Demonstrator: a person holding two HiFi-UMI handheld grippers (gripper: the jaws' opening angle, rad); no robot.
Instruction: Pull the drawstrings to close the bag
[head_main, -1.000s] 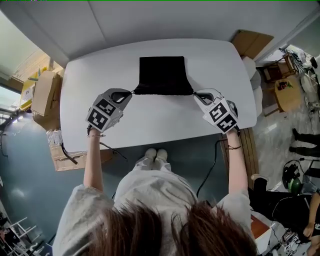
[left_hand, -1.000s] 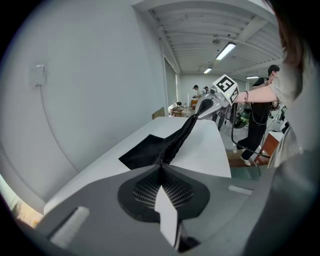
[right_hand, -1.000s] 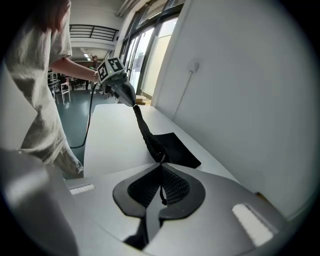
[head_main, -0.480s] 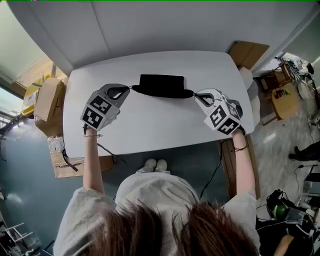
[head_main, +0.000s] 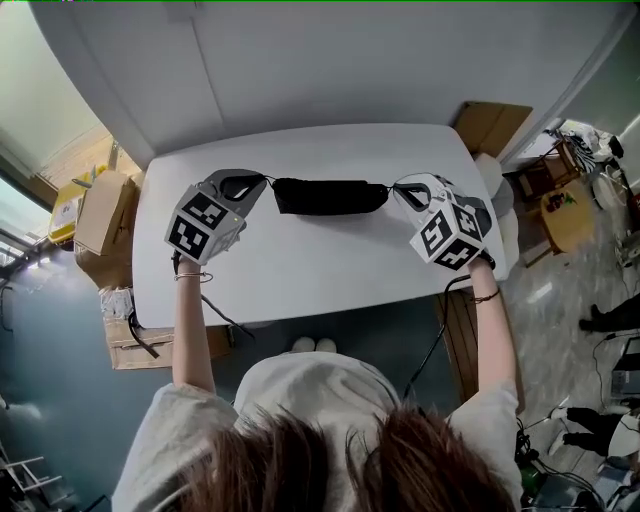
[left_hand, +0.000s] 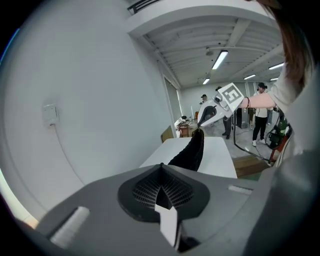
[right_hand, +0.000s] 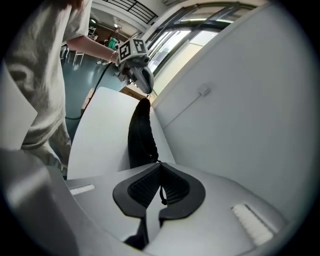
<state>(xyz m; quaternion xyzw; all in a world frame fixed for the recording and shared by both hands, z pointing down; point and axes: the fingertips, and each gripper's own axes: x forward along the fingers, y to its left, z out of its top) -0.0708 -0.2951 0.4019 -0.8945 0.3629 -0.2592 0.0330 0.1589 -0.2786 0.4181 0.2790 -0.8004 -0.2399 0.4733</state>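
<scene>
A black drawstring bag (head_main: 330, 196) hangs bunched into a narrow strip between my two grippers, above the white table (head_main: 300, 270). My left gripper (head_main: 262, 181) is shut on the drawstring at the bag's left end. My right gripper (head_main: 393, 187) is shut on the drawstring at its right end. In the left gripper view the jaws (left_hand: 161, 166) are closed, and the bag (left_hand: 191, 152) stretches away to the right gripper (left_hand: 215, 107). In the right gripper view a thin cord with a knot (right_hand: 161, 192) lies between the closed pads, the bag (right_hand: 140, 137) just beyond them.
Cardboard boxes (head_main: 100, 205) stand on the floor left of the table, and another box (head_main: 490, 125) sits at the far right corner. A grey wall (head_main: 330, 70) runs behind the table. People (left_hand: 260, 115) stand in the room beyond the table's right end.
The bag lay flat and square on the table a second ago. Now it is raised off the table and drawn into a narrow strip between the grippers, which have moved slightly apart.
</scene>
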